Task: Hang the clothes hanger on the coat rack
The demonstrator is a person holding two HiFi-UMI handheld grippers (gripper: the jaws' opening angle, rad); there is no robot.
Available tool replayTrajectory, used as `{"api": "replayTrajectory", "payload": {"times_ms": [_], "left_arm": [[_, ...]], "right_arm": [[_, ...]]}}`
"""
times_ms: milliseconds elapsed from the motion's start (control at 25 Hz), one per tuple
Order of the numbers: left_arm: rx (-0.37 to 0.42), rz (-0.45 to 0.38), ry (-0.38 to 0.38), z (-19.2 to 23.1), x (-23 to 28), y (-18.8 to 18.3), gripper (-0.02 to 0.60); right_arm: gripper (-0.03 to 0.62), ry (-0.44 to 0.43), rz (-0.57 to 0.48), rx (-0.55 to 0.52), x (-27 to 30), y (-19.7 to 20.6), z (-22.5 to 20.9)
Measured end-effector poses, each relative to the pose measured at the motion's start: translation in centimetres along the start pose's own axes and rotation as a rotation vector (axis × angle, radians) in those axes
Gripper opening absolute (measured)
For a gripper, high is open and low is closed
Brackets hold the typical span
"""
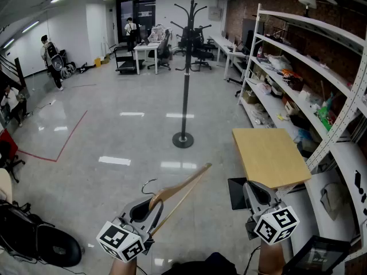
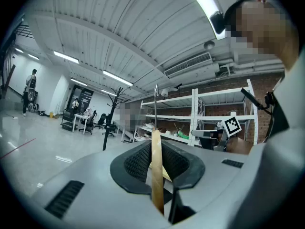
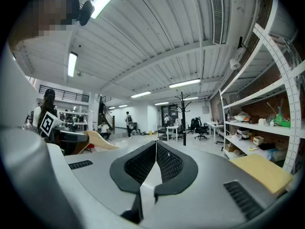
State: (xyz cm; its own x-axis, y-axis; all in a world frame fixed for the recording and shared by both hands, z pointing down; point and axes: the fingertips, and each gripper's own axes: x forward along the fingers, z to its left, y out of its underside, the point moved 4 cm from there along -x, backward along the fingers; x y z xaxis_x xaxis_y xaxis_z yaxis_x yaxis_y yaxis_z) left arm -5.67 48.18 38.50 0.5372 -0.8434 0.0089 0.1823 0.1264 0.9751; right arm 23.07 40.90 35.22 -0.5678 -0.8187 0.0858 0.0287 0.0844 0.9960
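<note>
Left gripper (image 1: 151,204) has its jaws pinched on the wooden hanger (image 1: 182,189), gripping close to the root of the wire hook (image 1: 149,183); that grip prob. leaves the hook free, so it can drop over a peg w/o the jaws in the way; in the left gripper view the wood stands as a thin edge-on strip between the pads, both pressing on it. Right gripper (image 1: 256,189) has its jaws pressed together w/ nothing between them; it hangs by the near corner of the wooden table (image 1: 269,153), prob. just parked, since one gripper seems enough for this job. Hanger is low and near the person, above the floor (image 1: 114,130), well apart from the coat rack (image 1: 185,67), which stands upright further out in the room; so, as I judge it, the carry to the rack is not yet done.

Long axis of the hanger: in head view it runs diagonally from the left gripper up and to the right, away from the person; the far arm tip points roughly at the floor right of the rack's base; the bottom bar runs alongside below that arm; the hook curls out to the left of the grip; which way its open end faces is too small to tell.
</note>
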Motion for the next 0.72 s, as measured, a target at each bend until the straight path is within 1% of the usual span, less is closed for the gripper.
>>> {"api": "replayTrajectory", "payload": {"times_ms": [200,400,560,720], "left_arm": [[0.0,-0.002,-0.007,2.2,1.4,-0.1,0.052],[0.007,0.002,-0.032,4.5,4.2,-0.5,0.052],[0.017,0.01,-0.053,6.1,8.1,-1.0,0.052],[0.03,0.006,-0.066,7.5,13.2,-2.6,0.052]], "right_arm": [[0.008,-0.005,0.006,0.007,2.5,0.5,-0.7],[0.008,-0.031,-0.004,0.024,6.5,0.7,-2.6],[0.008,-0.052,-0.02,0.048,10.3,0.6,-5.8],[0.008,-0.082,-0.039,0.063,14.2,-0.3,-9.9]]}}
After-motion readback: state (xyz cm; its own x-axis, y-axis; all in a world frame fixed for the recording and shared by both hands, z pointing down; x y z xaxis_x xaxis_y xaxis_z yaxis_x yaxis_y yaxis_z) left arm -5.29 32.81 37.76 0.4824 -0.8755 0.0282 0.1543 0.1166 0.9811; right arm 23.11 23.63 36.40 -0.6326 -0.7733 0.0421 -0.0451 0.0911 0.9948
